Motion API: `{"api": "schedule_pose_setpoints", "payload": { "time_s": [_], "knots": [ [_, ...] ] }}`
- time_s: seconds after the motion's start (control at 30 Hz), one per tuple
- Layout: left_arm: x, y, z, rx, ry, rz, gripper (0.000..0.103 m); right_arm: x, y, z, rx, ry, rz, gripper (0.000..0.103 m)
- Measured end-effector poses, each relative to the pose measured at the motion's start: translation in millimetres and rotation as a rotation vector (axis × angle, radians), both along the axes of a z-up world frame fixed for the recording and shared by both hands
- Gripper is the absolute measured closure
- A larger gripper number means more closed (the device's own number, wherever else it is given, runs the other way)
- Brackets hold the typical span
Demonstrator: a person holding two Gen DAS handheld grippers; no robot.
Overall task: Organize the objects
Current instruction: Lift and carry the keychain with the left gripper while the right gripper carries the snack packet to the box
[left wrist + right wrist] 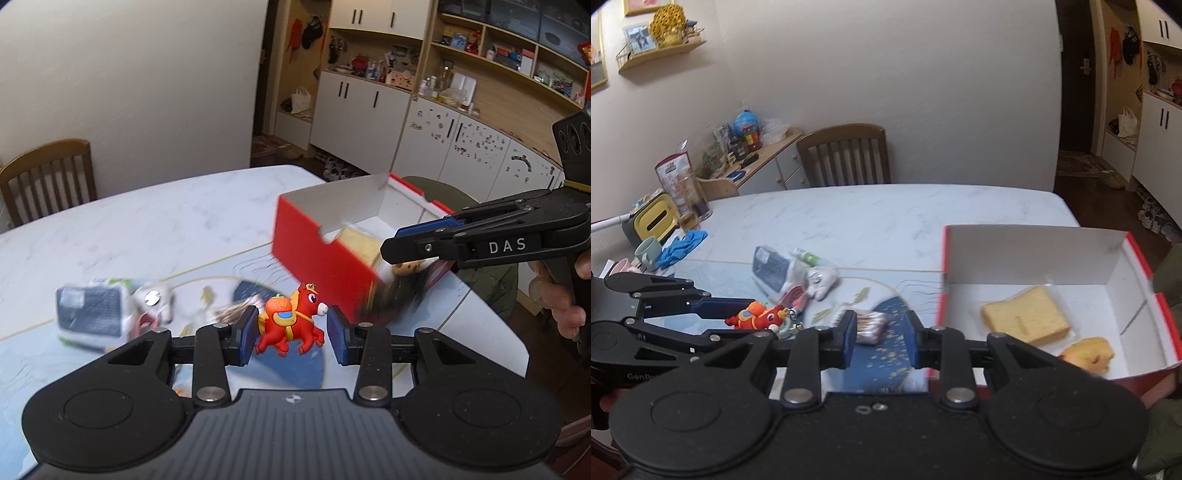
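A red toy horse (291,319) hangs between the fingers of my left gripper (291,330). The left pad touches its tail and the right pad is near its nose; I cannot tell whether they clamp it. It also shows in the right wrist view (759,315), at the left gripper's fingertips. A red box (1034,254) with a white inside holds a wrapped slice of bread (1025,315) and a yellow-red item (1089,354). My right gripper (881,338) is open and empty, above the mat beside the box. It also shows in the left wrist view (391,243), over the box (317,240).
On the table (886,214) lie a dark packet (772,269), a white tooth-shaped toy (822,280), a green-white tube (809,256) and a bundle of cotton swabs (871,326). A wooden chair (846,155) stands behind. A mug (648,251) and blue gloves (681,245) sit far left.
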State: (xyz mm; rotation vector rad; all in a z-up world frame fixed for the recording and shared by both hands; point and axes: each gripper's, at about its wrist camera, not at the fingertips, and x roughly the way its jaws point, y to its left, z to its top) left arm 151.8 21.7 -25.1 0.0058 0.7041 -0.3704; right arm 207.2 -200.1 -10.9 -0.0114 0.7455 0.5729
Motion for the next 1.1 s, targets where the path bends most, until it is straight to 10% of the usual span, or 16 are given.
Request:
{"api": "schedule_pose_setpoints", "payload": {
  "time_s": [0.57, 0.73, 0.83, 1.1],
  "knots": [
    [29, -57, -10, 0.004, 0.021, 0.009, 0.064, 5, -69, -30, -0.014, 0.15, 0.035, 0.071],
    [28, -55, -14, -0.001, 0.032, 0.012, 0.064, -6, -62, -58, -0.036, 0.225, 0.021, 0.06],
    [25, -51, -16, 0.006, 0.034, 0.008, 0.064, -16, -55, -73, -0.058, 0.239, -0.011, 0.027],
    [18, -33, -21, 0.013, 0.046, 0.001, 0.064, -20, -38, -111, -0.107, 0.307, -0.118, 0.028]
  ]
}}
